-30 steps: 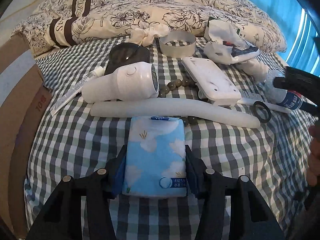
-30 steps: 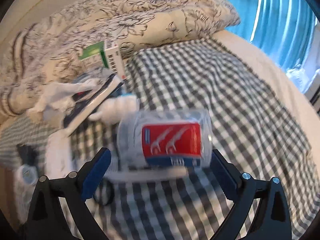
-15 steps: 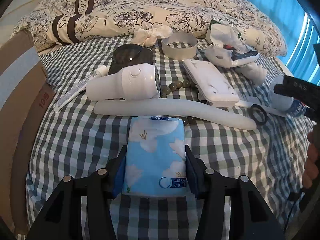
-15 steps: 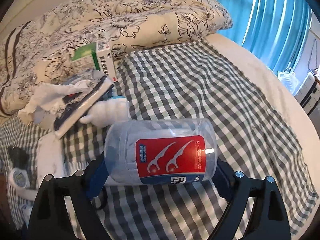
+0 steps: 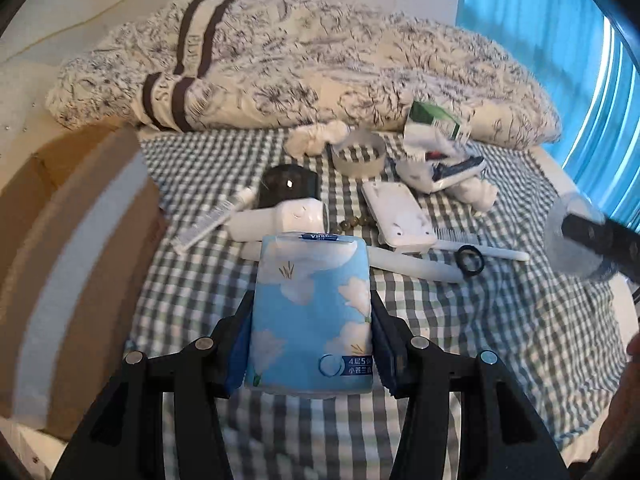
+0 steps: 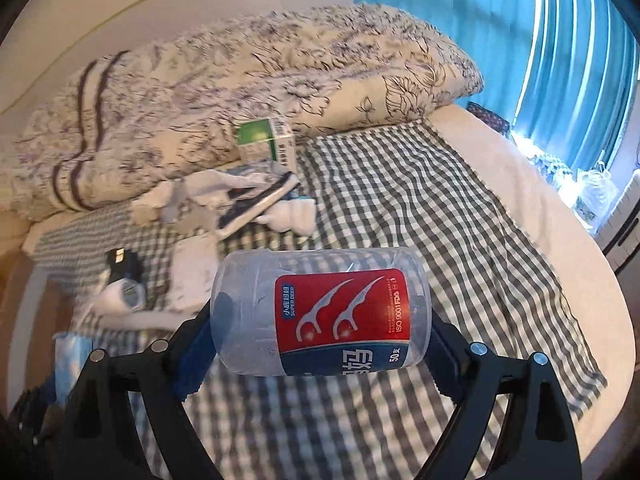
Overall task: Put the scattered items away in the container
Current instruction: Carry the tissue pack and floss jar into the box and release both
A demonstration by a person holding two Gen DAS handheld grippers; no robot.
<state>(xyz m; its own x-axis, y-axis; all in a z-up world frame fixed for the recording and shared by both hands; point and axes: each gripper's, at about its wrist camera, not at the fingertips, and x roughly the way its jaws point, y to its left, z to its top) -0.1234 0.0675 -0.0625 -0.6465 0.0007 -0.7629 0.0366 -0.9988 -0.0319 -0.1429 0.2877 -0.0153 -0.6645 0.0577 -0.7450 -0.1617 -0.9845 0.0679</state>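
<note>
Left tongs (image 5: 311,332) pinch a blue tissue pack (image 5: 310,316); right tongs (image 6: 320,332) pinch a floss-pick jar (image 6: 320,312), apparently above the bed (image 6: 460,220).

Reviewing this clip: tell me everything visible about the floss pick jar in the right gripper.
The floss pick jar is a clear plastic cylinder with a red and blue label showing two white floss picks, "SUPER DEER" and "ISO 9001". White picks show faintly inside. It lies sideways, clamped end to end between the jaws of the right gripper, held above the checked bedsheet. Only the jaws touch it.
</note>
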